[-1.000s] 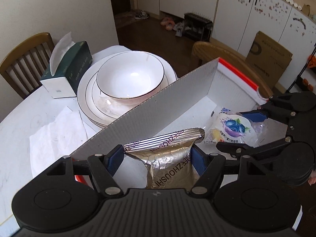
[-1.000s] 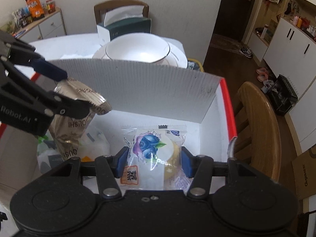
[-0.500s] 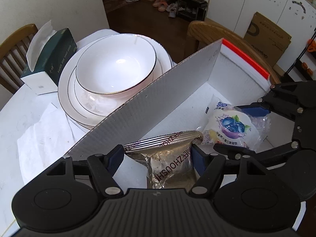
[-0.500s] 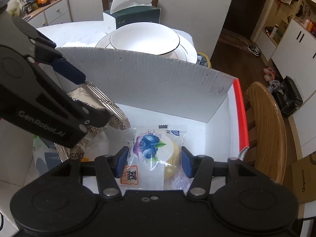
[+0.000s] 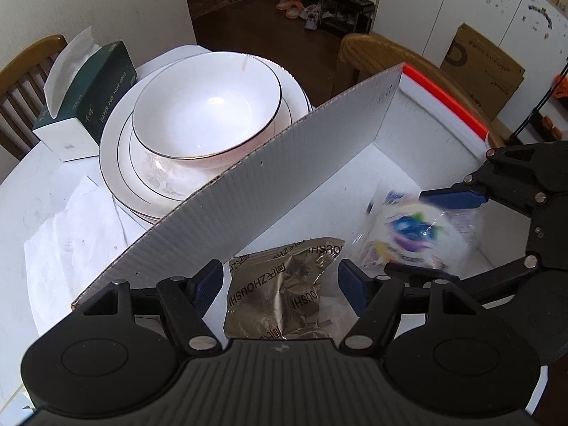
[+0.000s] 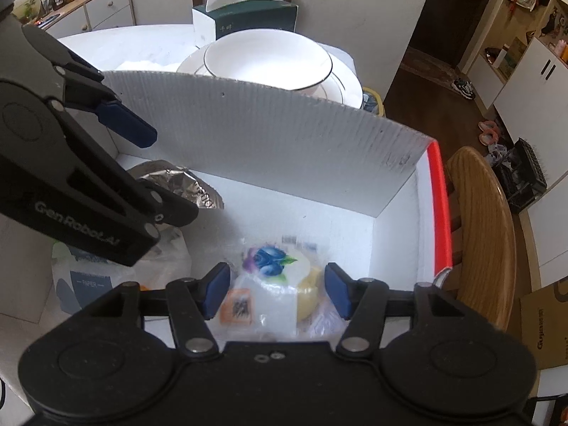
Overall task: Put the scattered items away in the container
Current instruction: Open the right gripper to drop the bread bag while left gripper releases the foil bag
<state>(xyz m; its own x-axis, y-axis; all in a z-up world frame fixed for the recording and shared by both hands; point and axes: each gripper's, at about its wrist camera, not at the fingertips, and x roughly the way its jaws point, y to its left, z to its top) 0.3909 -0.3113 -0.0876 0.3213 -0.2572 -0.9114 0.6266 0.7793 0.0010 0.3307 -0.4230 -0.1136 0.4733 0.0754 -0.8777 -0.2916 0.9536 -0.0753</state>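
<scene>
Now both packets are inside the box (image 6: 397, 191): the right tongs (image 6: 277, 293) are opening, the blueberry packet (image 6: 273, 277) loose between their pads. Left tongs (image 5: 280, 284) stand apart around the foil packet (image 5: 280, 294), not pinching; lift both straight up, clear of the wall.

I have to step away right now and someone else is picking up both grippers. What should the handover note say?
Left gripper: jaws stand apart either side of the foil snack packet, pads not pressing; the packet sits low inside the white box.
Right gripper: jaws opening, with the blueberry-print bag between them and clear of both pads; it looks blurred, probably dropping onto the box floor.
Done: both packets are inside the box, beside a wrapped paper pack.
Left: lift both grippers out, then check the table for loose items; I see only a tissue box, stacked dishes and a napkin.
</scene>
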